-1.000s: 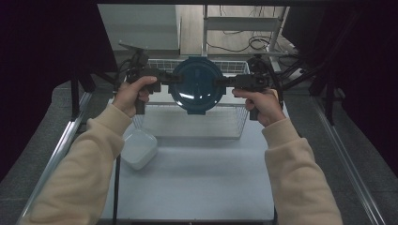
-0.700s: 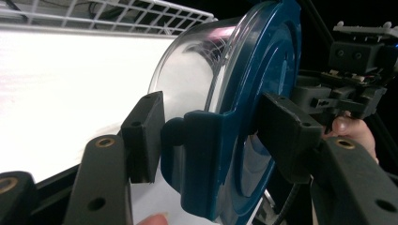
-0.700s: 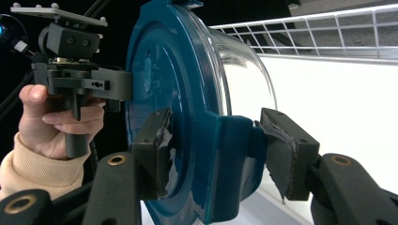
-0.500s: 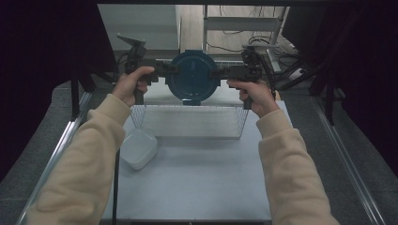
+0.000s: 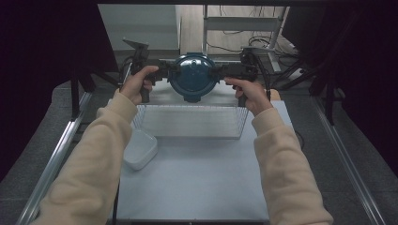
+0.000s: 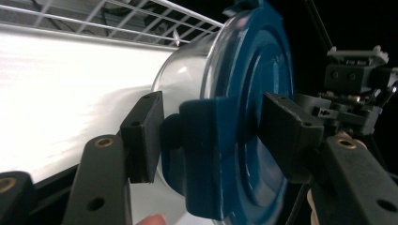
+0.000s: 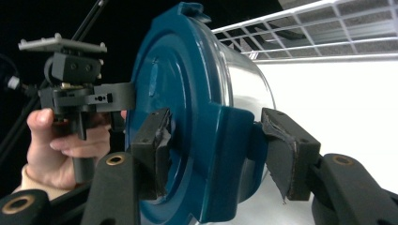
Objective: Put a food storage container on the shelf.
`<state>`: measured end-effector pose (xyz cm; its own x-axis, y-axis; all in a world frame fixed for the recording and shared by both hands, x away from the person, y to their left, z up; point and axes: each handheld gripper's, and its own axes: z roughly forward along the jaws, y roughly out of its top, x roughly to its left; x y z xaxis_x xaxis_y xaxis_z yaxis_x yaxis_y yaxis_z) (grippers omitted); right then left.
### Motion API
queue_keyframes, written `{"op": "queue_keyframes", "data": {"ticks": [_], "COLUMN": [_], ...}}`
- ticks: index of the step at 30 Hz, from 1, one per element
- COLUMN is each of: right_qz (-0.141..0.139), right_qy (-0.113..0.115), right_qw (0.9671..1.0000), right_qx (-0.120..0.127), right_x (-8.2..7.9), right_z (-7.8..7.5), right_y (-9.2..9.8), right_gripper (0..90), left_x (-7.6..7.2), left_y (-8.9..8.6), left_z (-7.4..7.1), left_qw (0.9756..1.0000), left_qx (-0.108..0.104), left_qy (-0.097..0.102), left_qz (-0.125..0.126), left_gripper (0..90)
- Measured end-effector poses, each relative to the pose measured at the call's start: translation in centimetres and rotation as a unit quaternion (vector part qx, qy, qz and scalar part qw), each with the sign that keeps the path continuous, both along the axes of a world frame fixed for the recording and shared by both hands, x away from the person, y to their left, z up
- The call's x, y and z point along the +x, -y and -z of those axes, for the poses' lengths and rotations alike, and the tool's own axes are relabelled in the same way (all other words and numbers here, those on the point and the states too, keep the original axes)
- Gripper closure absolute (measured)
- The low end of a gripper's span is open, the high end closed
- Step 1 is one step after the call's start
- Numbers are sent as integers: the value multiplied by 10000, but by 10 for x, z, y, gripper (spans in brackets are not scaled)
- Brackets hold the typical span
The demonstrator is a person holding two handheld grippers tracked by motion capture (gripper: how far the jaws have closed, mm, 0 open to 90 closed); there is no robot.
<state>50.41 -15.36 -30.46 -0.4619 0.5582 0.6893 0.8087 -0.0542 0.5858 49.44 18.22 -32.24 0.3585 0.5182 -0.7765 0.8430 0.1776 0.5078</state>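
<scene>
We judge the blue-lidded container (image 5: 193, 77), held aloft beyond the wire basket (image 5: 190, 121) with left gripper (image 6: 213, 140) and right gripper (image 7: 213, 150) fingers each pinching what appears a lid tab, could drop if either grip slips.

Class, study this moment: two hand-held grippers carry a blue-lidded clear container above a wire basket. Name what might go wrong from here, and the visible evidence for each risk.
1. The left gripper and right gripper each clamp only a side latch of the blue lid; if a latch opens, the clear container may drop.
2. It hangs above the wire basket, so a fall could strike the rim.
3. Uneven hand movement could twist it loose.
</scene>
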Motion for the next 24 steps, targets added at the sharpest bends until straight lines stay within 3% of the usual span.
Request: {"op": "queue_keyframes", "data": {"ticks": [3, 4, 5, 7, 14, 16, 17, 18, 19, 22, 23, 24], "right_qz": [197, 197, 260, 319, 368, 403, 506, 506, 574, 709, 693, 693], "right_qy": [-347, -347, -486, -623, -636, -613, -630, -630, -614, -210, -80, -80], "right_qw": [9992, 9992, 9984, 9972, 9965, 9965, 9964, 9964, 9963, 9973, 9976, 9976], "right_qx": [89, 89, 157, 270, 409, 393, 239, 239, 201, 25, -41, -41], "right_x": [6, 6, 9, 12, 12, 11, 9, 9, 6, -6, -11, -11], "right_z": [6, 6, 11, 16, 20, 20, 19, 19, 17, 6, 3, 3], "right_y": [-2, -2, -3, -2, -1, -2, -4, -4, -4, -4, -5, -5], "right_gripper": [427, 427, 422, 420, 410, 390, 298, 298, 224, 156, 154, 154], "left_x": [5, 5, 8, 9, 9, 8, 4, 4, -3, -17, -24, -24], "left_y": [1, 1, 1, 1, 4, 6, 8, 8, 8, 6, 5, 5], "left_z": [7, 7, 11, 12, 13, 13, 11, 11, 8, 3, 1, 1], "left_qw": [9999, 9999, 9998, 9998, 9997, 9997, 9983, 9983, 9950, 9908, 9882, 9882], "left_qx": [20, 20, -59, -60, -63, 88, 354, 354, 626, 736, 800, 800], "left_qy": [-111, -111, -175, -147, -128, 58, 300, 300, 582, 903, 1067, 1067], "left_qz": [-76, -76, -112, -140, -214, -241, -365, -365, -514, -691, -752, -752], "left_gripper": [392, 387, 388, 391, 358, 326, 271, 247, 233, 206, 204, 203]}}
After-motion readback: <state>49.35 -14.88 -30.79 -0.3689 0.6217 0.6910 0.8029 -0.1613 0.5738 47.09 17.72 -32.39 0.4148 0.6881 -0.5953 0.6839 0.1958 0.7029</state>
